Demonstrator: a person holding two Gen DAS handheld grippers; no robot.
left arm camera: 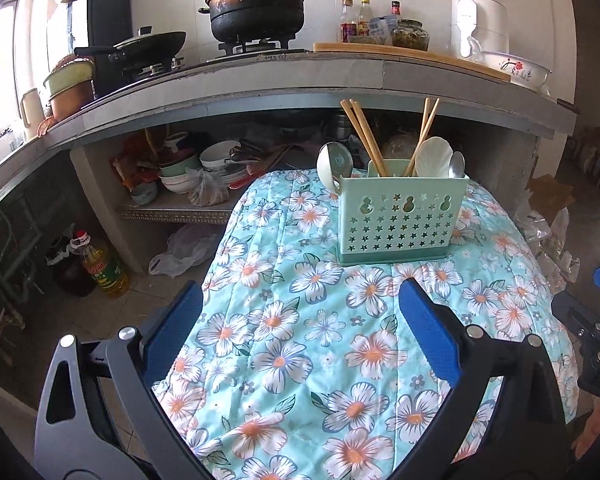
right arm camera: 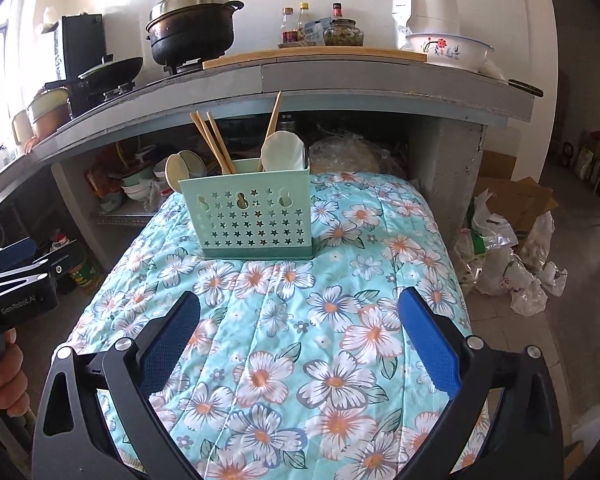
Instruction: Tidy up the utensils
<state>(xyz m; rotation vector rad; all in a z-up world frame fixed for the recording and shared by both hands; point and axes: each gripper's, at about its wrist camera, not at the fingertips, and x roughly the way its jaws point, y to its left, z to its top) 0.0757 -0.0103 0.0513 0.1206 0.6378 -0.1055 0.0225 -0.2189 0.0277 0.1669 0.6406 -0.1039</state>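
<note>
A mint-green utensil holder [left arm camera: 400,220] with star cut-outs stands upright at the far end of a table covered by a floral cloth [left arm camera: 300,360]. It holds wooden chopsticks [left arm camera: 366,136], white spoons [left arm camera: 432,158] and a metal spoon [left arm camera: 457,166]. It also shows in the right wrist view [right arm camera: 250,216], with chopsticks [right arm camera: 216,142] and a white spoon [right arm camera: 282,150] in it. My left gripper [left arm camera: 300,304] is open and empty, above the cloth, short of the holder. My right gripper [right arm camera: 300,308] is open and empty, likewise short of the holder.
Behind the table runs a concrete counter [left arm camera: 260,80] with a black pot [left arm camera: 256,4], a wok [left arm camera: 148,46], bottles [left arm camera: 356,18] and a floral bowl [right arm camera: 448,50]. Bowls fill the shelf [left arm camera: 196,168] below. An oil bottle [left arm camera: 102,264] and plastic bags [right arm camera: 504,264] lie on the floor.
</note>
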